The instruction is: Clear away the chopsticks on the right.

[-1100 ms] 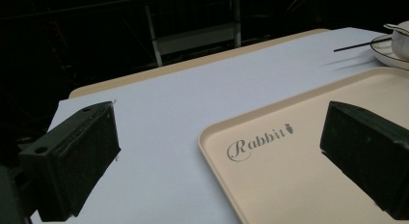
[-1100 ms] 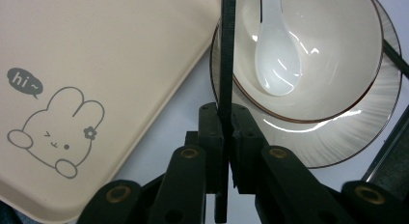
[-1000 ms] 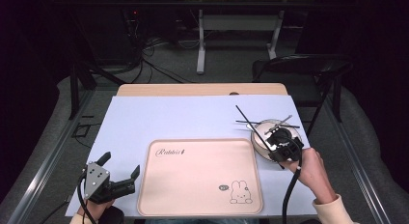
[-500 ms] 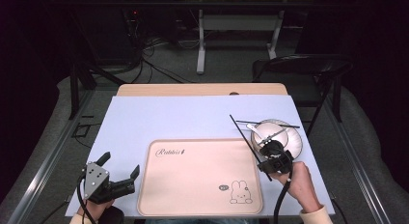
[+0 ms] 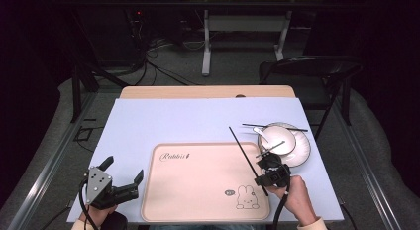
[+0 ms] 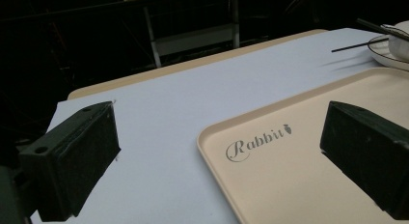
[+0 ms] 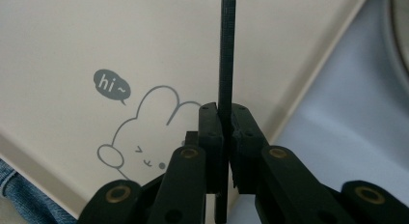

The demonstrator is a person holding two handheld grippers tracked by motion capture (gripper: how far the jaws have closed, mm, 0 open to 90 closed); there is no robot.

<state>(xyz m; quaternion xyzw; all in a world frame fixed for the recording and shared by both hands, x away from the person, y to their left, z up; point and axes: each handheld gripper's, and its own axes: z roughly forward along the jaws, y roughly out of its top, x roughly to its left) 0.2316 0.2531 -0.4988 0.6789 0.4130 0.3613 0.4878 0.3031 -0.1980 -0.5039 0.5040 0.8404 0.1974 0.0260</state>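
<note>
High view: the right gripper (image 5: 270,174) has drawn back from the white round plate (image 5: 301,151) toward the near desk edge, carrying one thin black chopstick (image 5: 243,151) now slanted over the right part of the beige rectangular plastic tray (image 5: 198,190). I judge this to mean the chopstick is being moved from the plate to the tray. A second black chopstick (image 5: 275,126) lies across the white bowl (image 5: 277,139) on the plate. The left gripper (image 5: 115,184) has not moved, resting at the tray's left edge on the pale blue desk cover (image 5: 173,121).

Left gripper view: its jaws stand wide apart, holding nothing. The tray reads "Rabbit" (image 6: 258,141).

Right gripper view: the jaws are clamped tight on the chopstick above a rabbit drawing (image 7: 144,132) with a "hi~" bubble (image 7: 111,84).
</note>
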